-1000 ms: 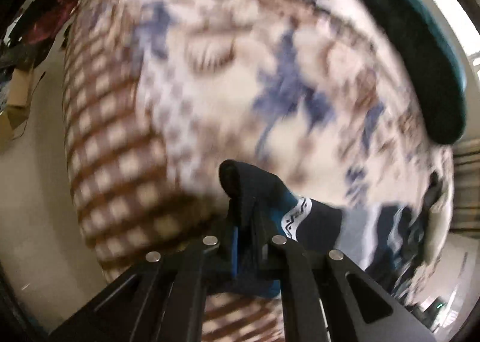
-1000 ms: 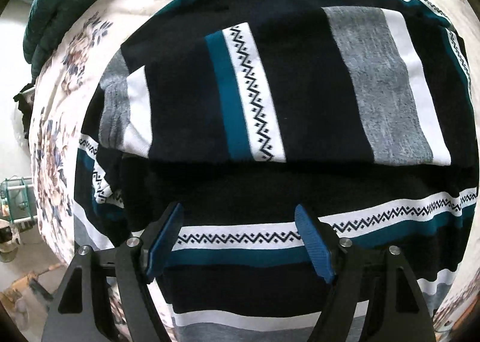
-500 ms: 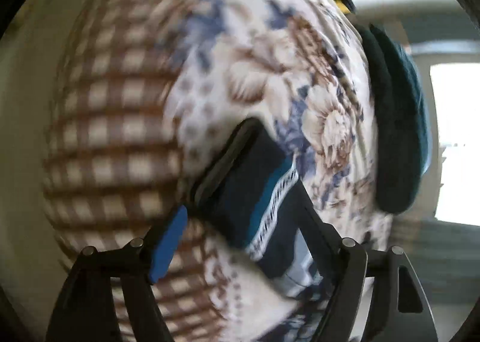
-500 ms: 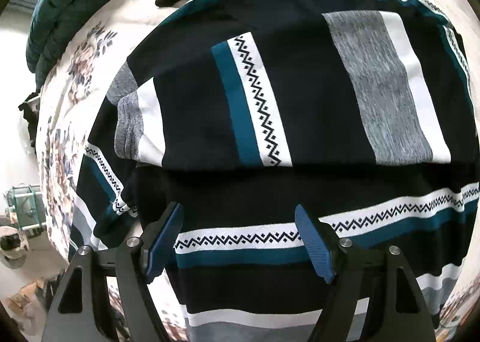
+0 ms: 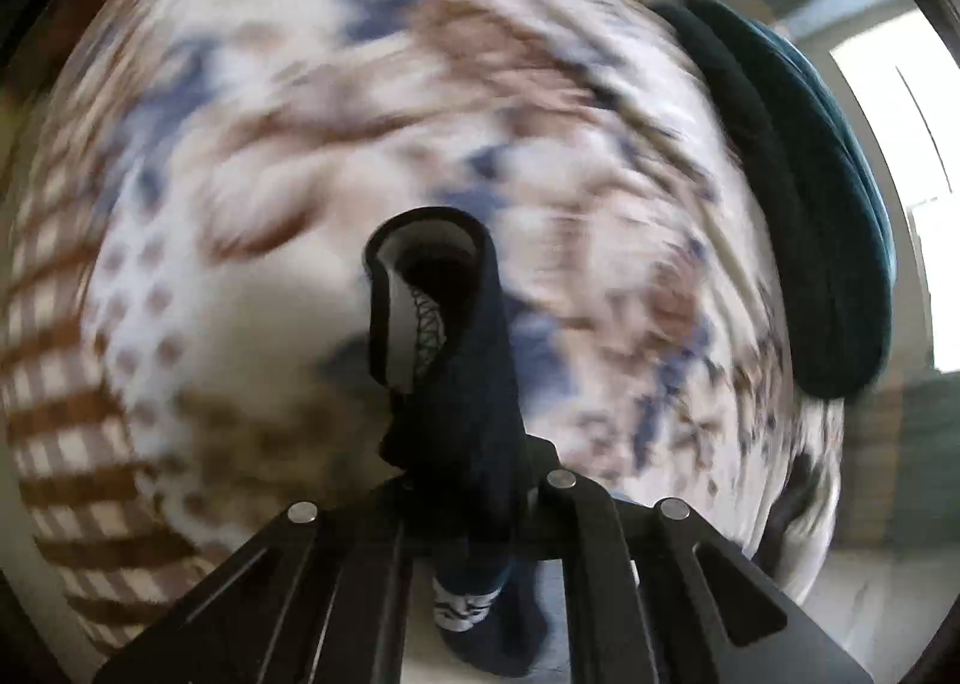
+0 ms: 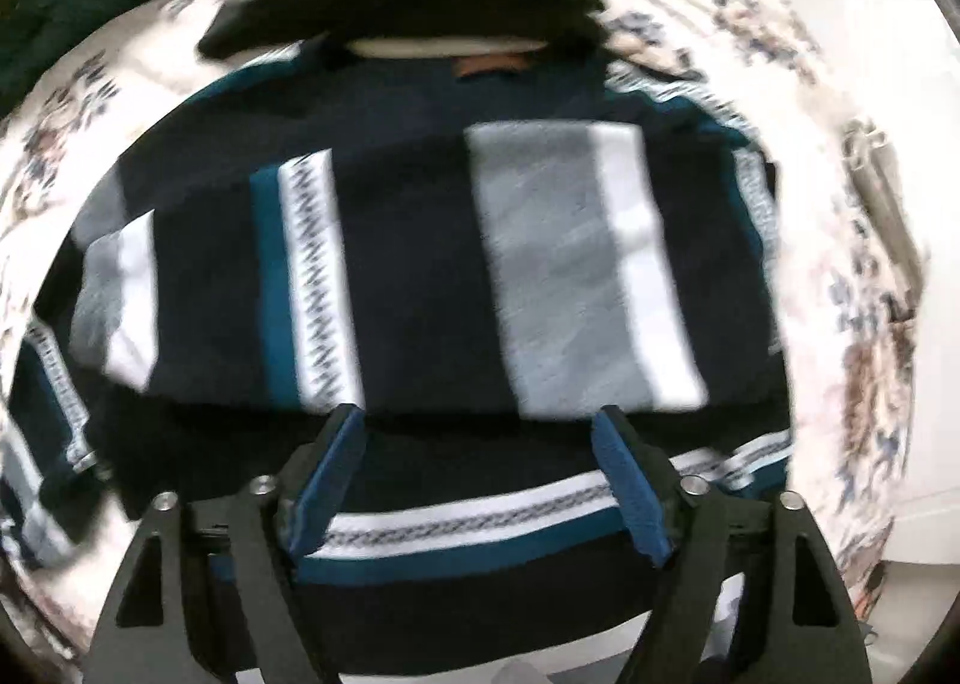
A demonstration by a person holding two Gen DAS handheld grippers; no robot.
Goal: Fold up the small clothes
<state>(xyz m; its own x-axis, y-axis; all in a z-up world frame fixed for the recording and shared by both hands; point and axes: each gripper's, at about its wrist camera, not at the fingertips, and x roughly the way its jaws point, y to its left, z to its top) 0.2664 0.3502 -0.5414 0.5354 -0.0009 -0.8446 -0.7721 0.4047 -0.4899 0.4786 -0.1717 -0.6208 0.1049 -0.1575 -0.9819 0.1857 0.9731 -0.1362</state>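
left tongs (image 5: 474, 480) have just re-clamped the sweater (image 6: 420, 276) sleeve for folding in; right tongs (image 6: 480, 480) have just opened wider, empty.

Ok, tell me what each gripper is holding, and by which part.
Left gripper: shut on the striped sweater's sleeve, just behind the cuff opening. Right gripper: open above the sweater body, holding nothing.
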